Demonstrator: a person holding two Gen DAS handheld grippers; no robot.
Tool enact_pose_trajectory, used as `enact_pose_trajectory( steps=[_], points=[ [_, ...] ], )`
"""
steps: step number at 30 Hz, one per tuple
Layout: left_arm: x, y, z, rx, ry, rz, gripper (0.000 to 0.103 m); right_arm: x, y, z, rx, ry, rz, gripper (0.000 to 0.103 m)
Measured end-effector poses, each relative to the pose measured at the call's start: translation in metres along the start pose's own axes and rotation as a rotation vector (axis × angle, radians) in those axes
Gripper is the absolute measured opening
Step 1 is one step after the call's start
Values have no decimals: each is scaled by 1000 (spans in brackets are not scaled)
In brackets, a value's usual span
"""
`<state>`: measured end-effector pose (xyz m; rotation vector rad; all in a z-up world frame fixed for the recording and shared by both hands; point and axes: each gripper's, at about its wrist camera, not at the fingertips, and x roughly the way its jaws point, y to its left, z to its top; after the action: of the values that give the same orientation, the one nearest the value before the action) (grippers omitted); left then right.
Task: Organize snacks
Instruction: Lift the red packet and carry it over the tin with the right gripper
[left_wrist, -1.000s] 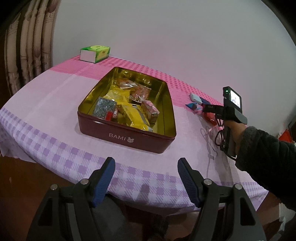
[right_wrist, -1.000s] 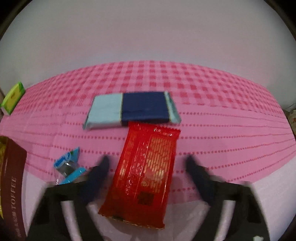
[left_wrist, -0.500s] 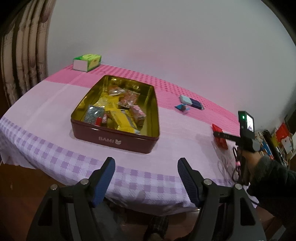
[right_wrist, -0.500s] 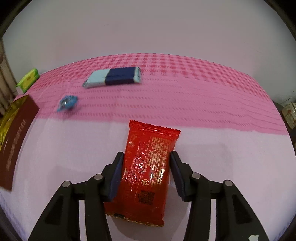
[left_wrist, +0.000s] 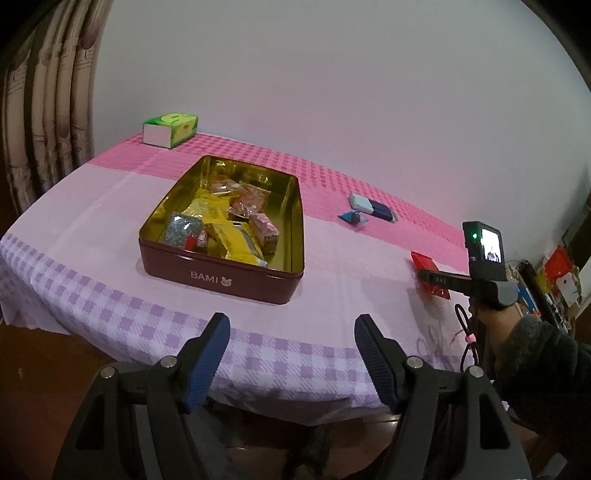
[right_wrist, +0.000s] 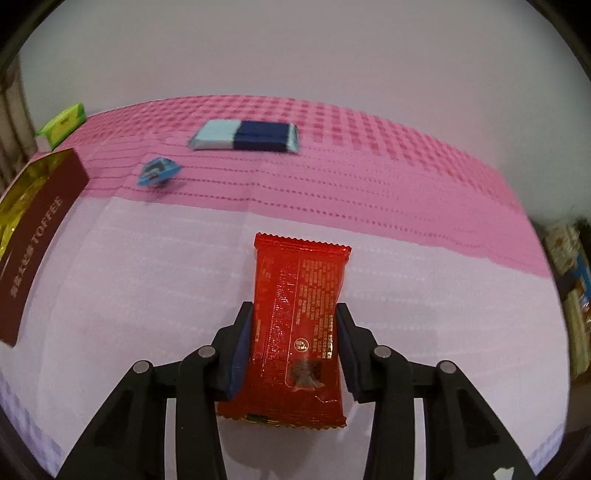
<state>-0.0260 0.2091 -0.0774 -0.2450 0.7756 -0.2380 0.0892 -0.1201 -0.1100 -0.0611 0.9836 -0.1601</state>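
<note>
The right claw (right_wrist: 294, 339) is closing on the red snack packet (right_wrist: 297, 325), with both pads against its long edges and the packet lying above the surface (right_wrist: 147, 280). The left claw (left_wrist: 291, 354) stands wide with nothing between its pads, near the front edge of the surface. The open tin (left_wrist: 225, 275) holding assorted snacks sits left of the packet, with the blue-and-navy bar (right_wrist: 245, 136) and small blue candy (right_wrist: 158, 171) lying farther back.

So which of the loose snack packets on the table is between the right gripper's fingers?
The red packet; the blue-and-navy bar and small blue candy lie far off.
</note>
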Motion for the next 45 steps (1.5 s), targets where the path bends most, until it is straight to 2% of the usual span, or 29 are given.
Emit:
enact_pose_trajectory(
  steps=[7, 14, 19, 26, 35, 45],
  points=[
    [-8, -4, 1, 20, -25, -1, 72, -63, 21, 47, -65, -145, -63, 38],
    [-21, -4, 3, 22, -90, 72, 72, -117, 40, 98, -99, -245, -93, 39],
    [-23, 0, 3, 9, -90, 94, 72, -145, 55, 107, -121, -286, -86, 39],
    [-25, 1, 4, 4, -100, 100, 72, -162, 78, 112, -159, -306, -61, 39],
    [-27, 3, 4, -4, -101, 100, 72, -164, 123, 115, -226, -307, -28, 39],
    [-26, 10, 5, -35, -92, 114, 72, -156, 197, 111, -336, -291, 50, 39]
  ],
)
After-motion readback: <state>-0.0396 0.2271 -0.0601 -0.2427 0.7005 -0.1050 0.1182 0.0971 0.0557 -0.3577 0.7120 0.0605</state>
